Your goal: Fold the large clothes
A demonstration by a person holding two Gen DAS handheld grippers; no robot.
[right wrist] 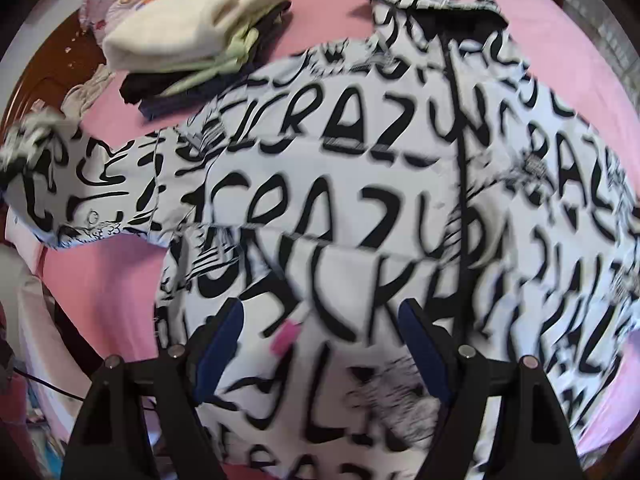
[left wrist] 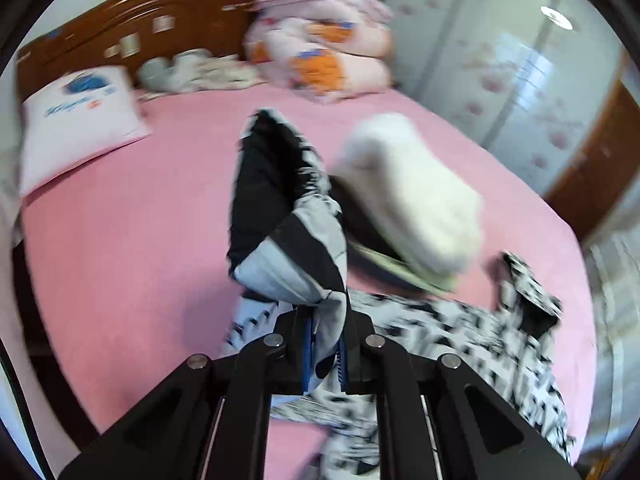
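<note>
Both tongs are at the jacket: the left tongs point(left wrist: 322, 344) are clamped on a bunched fold of the printed jacket point(right wrist: 360, 208), holding its sleeve point(left wrist: 280, 208) up off the bed so that the black lining shows, while the right tongs point(right wrist: 316, 344) hang spread wide above the jacket's lower front, gripping nothing. The jacket lies face-up across the pink bed point(left wrist: 132, 240), its dark zip line running down the middle, one sleeve stretched out toward the side where the folded pile point(right wrist: 192, 28) sits just past its shoulder. I judge it a padded, quilted garment: light for its bulk, soft, but puffy enough to spring back rather than lie in a crisp crease. The shell looks smooth and probably slippery, so a pinch on a single layer may slide out; I would rather bite on a seam, cuff or hem where the cloth is doubled. For my free right tongs the hem edge nearest me, beside the zip, seems the surest hold. Motion blur keeps me from reading finer detail of the fabric.
</note>
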